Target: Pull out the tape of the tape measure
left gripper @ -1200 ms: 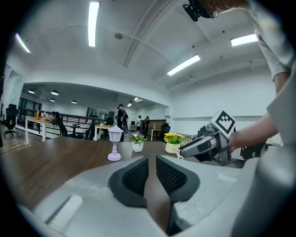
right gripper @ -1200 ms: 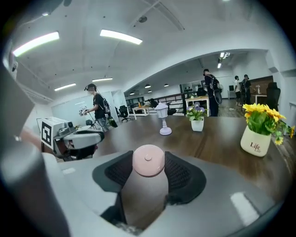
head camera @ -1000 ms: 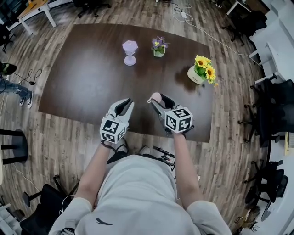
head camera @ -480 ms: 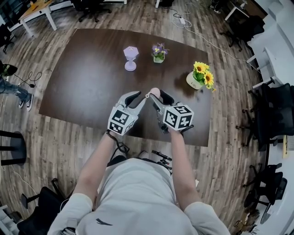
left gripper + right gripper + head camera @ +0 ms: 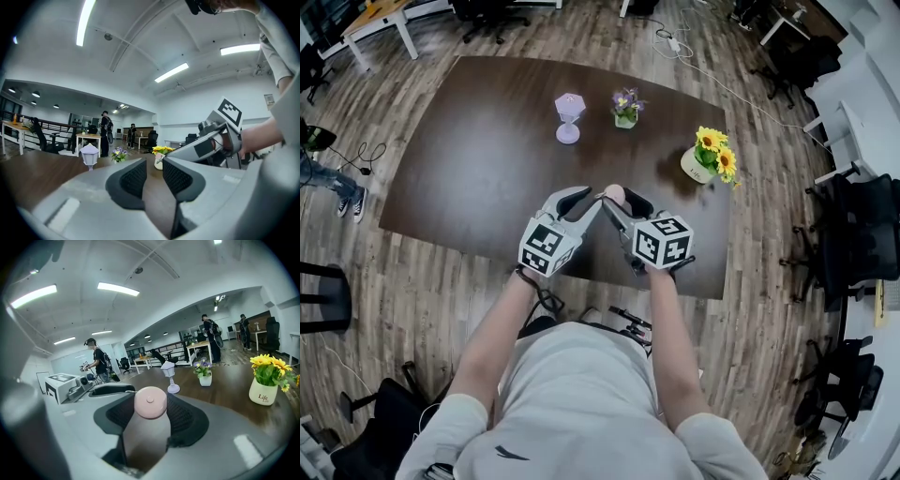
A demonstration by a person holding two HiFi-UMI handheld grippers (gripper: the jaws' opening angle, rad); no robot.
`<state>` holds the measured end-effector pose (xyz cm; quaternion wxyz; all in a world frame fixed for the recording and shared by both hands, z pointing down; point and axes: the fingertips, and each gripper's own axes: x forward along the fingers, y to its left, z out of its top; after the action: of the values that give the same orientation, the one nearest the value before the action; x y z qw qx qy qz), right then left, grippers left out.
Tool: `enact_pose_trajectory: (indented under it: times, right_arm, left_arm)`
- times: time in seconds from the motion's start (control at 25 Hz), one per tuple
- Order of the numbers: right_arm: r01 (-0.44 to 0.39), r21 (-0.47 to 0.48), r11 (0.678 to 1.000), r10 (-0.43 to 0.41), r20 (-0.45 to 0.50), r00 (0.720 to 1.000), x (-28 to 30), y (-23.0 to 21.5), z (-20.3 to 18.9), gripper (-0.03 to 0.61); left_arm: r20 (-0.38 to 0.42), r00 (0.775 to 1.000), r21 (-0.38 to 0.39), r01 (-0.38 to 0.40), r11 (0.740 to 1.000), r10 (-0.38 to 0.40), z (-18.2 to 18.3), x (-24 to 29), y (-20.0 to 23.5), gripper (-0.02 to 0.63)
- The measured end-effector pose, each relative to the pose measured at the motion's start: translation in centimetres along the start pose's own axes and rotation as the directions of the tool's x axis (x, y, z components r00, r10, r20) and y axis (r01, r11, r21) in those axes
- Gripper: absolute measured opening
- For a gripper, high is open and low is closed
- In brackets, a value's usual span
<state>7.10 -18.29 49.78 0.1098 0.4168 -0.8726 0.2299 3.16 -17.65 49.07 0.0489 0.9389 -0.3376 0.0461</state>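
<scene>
— Your right gripper [image 5: 151,414] was clamped on the pink tape measure [image 5: 150,402], its pads pressing the round case from both sides. You held it in the air above the near edge of the table [image 5: 469,159].

— And your left gripper [image 5: 154,179] sat just beside it, tips turned toward the case. Its jaws had just been opening wide, then eased in a touch. Nothing was between them, and only bare table showed through the gap.

— So the pull had not begun, I'd say. A thin pale end [image 5: 603,198] seemed to stick out on the case's left side, too small to be sure of.

— That was your first risk. Such a small tab is easy to miss, and you could have closed on air or on the case itself.

— Second, the case looked round and smooth. A pull off to one side could have spun it in your right pads or dragged it free.

— The lamp [image 5: 569,117], the purple flowers [image 5: 625,101] and the sunflower pot [image 5: 703,161] stood well apart, farther across the table. You had no collision to fear there.
</scene>
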Motion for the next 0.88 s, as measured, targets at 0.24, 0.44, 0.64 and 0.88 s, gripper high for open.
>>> enact_pose_trajectory:
  times: [0.24, 0.44, 0.64, 0.88]
  right_arm:
    - [-0.019, -0.047, 0.999, 0.018, -0.035, 0.999, 0.1, 0.8, -0.5, 0.218]
    - [-0.025, -0.062, 0.998, 0.022, -0.05, 0.998, 0.2, 1.1, -0.9, 0.218]
    - [-0.029, -0.067, 0.997, 0.025, -0.057, 0.998, 0.3, 1.5, -1.0, 0.218]
    - [-0.009, -0.074, 0.997, 0.005, -0.056, 0.998, 0.2, 1.3, -1.2, 0.218]
  left_arm:
    - [0.005, 1.0, 0.014, 0.003, 1.0, -0.003, 0.3, -0.4, -0.4, 0.06]
    - [-0.003, 1.0, 0.027, 0.005, 1.0, -0.005, 0.0, -0.7, -0.5, 0.055]
    - [-0.011, 1.0, 0.03, -0.001, 1.0, 0.001, -0.3, -1.0, -0.5, 0.021]
    - [-0.014, 1.0, 0.017, -0.027, 0.999, 0.028, -0.6, -1.4, 0.2, 0.015]
